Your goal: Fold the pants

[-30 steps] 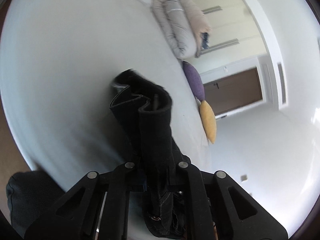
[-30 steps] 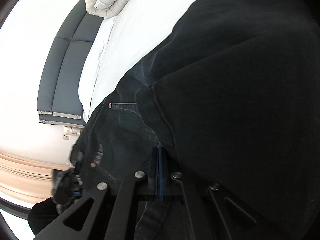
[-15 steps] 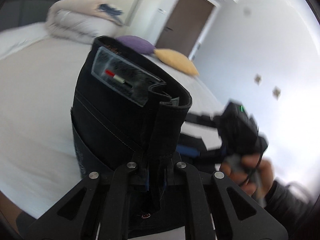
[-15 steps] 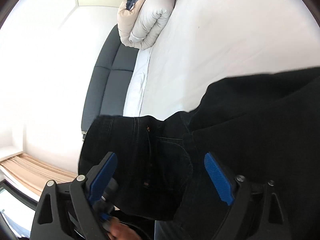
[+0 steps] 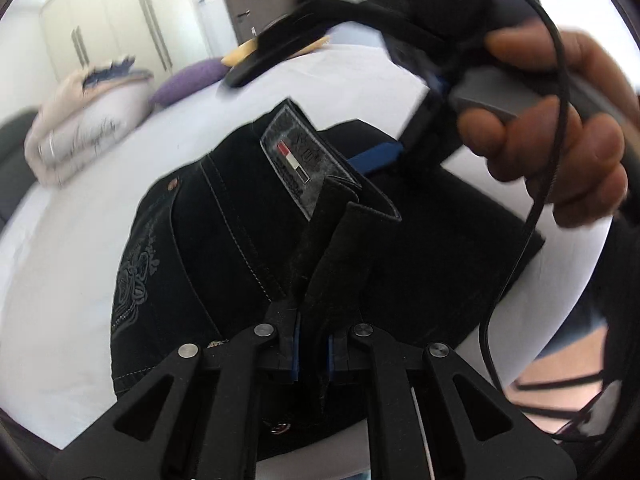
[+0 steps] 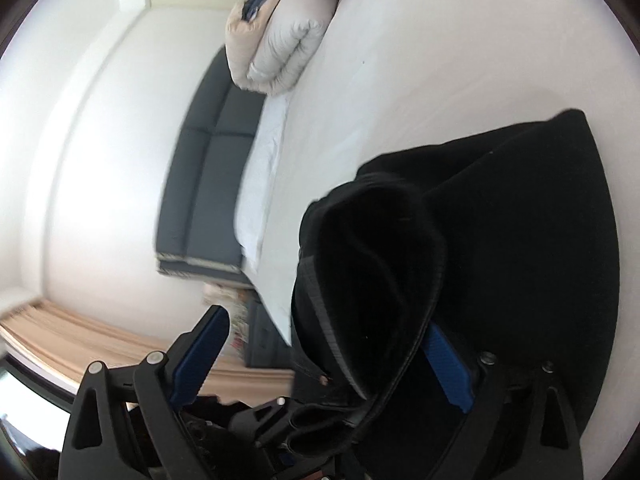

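**Left keeps its pinch, right hangs wide open over the pants**

Compared with a second ago, the right gripper (image 6: 324,360) has let go: then its blue pads were pressed together on denim, now they stand far apart with nothing clamped, one pad in open air, the other against the bunched waistband. The left gripper (image 5: 312,354) is unchanged, jaws nearly closed on a fold of the black pants (image 5: 248,248), fabric rising between its pads. The pants have come down too; a second back they hung in the air, now they lie in a doubled heap on the white bed (image 5: 72,280), label patch (image 5: 304,164) facing up. In the left view the person's right hand (image 5: 560,132) holds its tool close above the heap, angled downward, cable looping below
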{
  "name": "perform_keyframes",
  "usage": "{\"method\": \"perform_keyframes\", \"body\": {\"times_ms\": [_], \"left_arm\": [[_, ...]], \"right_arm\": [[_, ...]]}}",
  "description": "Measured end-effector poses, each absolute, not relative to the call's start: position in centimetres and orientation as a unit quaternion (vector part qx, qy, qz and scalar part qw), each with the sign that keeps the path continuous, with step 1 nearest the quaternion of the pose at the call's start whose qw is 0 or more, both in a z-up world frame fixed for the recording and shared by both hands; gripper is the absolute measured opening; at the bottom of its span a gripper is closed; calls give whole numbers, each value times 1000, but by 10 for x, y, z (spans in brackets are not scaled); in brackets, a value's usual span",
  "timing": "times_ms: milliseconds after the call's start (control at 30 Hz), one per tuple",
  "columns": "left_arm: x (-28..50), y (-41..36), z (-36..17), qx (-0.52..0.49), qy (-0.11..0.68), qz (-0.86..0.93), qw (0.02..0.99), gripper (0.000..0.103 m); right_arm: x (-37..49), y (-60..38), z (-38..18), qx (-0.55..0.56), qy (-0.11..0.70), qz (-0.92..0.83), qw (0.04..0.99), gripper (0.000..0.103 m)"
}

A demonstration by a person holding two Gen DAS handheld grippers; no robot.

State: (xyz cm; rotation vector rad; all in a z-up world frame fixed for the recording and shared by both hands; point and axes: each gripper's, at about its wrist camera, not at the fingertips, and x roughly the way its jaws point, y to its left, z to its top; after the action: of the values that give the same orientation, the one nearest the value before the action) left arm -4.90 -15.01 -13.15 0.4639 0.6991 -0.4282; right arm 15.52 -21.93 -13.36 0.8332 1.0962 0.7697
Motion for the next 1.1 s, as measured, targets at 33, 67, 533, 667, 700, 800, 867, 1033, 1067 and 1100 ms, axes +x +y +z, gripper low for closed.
{"method": "perform_keyframes", "body": {"times_ms": [33,67,533,667,700,800,867,1033,1067,1100], "left_arm": [[-51,-155,-134,240,330,-201,891,7],[-51,-157,-136,246,328,-198,891,8],[-98,-146,-133,322,192,-130,918,99],[-99,-153,-149,353,189,-144,905,100],[-99,-157,-154,364,188,-146,900,100],[-99,-170,-164,391,178,-146,891,100],[-98,-176,-168,402,167,-150,887,99],[-92,-180,-177,395,193,-172,882,27],[-90,-179,-179,391,199,-176,881,25],[-88,-179,-180,390,202,-180,880,18]], "right_arm": [[156,-216,-134,356,506,341,708,81],[156,-214,-136,347,515,335,708,67],[160,-231,-137,375,504,314,712,19],[151,-240,-132,393,496,316,707,19],[149,-240,-131,400,493,318,704,19],[143,-243,-126,412,487,324,699,19],[143,-242,-124,415,485,324,697,20],[142,-240,-115,415,481,332,697,20],[141,-240,-113,414,480,331,699,20],[141,-240,-113,409,481,329,702,20]]}}
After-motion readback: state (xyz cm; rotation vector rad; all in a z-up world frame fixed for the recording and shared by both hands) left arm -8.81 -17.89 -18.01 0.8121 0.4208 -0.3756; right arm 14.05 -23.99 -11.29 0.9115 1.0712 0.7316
